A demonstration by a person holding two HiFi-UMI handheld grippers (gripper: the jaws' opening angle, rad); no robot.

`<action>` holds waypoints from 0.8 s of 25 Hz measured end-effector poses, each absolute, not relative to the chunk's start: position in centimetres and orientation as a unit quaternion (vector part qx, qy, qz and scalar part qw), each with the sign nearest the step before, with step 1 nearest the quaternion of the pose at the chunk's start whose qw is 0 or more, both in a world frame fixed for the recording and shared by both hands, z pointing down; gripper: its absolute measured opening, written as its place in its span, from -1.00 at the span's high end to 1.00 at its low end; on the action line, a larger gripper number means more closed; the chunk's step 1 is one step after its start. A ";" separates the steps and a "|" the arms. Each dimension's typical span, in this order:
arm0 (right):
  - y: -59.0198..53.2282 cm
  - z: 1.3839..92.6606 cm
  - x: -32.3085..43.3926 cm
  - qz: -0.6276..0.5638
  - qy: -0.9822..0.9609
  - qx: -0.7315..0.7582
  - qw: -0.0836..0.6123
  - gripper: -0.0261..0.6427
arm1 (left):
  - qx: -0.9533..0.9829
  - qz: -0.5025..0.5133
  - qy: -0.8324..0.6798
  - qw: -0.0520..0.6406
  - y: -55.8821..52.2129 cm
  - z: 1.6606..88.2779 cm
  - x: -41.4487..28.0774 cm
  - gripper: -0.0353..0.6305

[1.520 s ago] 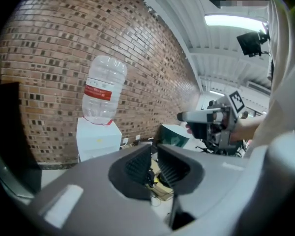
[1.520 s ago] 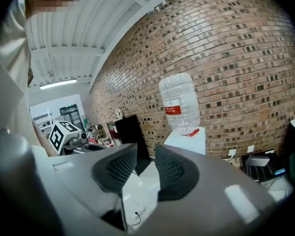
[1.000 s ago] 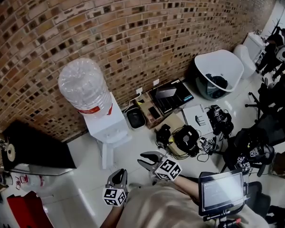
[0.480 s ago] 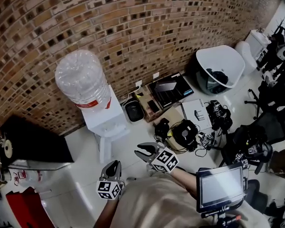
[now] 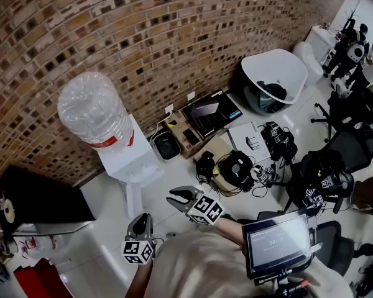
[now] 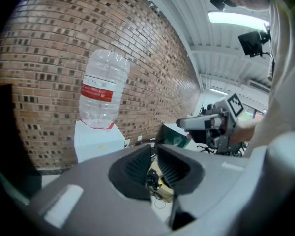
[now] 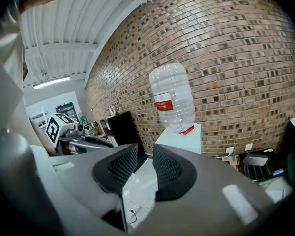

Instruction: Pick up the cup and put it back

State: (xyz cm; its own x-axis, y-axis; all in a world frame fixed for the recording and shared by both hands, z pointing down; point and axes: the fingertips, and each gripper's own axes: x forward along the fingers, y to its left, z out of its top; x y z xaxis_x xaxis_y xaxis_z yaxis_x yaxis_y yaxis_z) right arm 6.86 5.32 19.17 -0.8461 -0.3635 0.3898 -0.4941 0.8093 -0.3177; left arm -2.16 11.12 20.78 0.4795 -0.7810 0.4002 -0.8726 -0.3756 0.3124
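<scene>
A person in a beige shirt [image 5: 199, 267] stands on a white floor [image 5: 105, 203] facing a brick wall [image 5: 174, 42], with a tool in each hand held out in front of the body. The left tool [image 5: 141, 218] points toward a white water dispenser [image 5: 135, 163] that stands against the wall with a large clear bottle [image 5: 93, 113] upside down on top. In the left gripper view its jaws are drawn together to a thin slit and hold nothing. The right tool [image 5: 173, 197] is beside it, nearer the dispenser and apart from it. In the right gripper view its jaws stand a little apart, and only bare floor shows between them. The cup cannot be made out in any view. A black cabinet [image 5: 37, 197] stands against the wall on the far side of the dispenser from the clutter. On the other side, black trays and a flat dark device [image 5: 211, 112] lie on the floor by the wall, near a tangle of cables and black gear [image 5: 236, 169]. Further along sits a white round shell [image 5: 276, 73] with something dark inside, and black chairs [image 5: 345, 157] stand close by. A small screen [image 5: 280, 241] is mounted in front of the person's chest.
</scene>
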 end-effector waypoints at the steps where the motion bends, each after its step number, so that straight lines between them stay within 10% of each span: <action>1: 5.2 19.4 6.5 0.210 -0.937 0.231 0.157 0.63 | 0.824 0.095 -0.501 0.248 11.1 21.0 -2.6 0.76; 20: 7.1 18.0 9.2 0.180 -0.935 0.265 0.151 0.76 | 0.835 0.081 -0.485 0.245 12.8 21.1 -1.0 0.78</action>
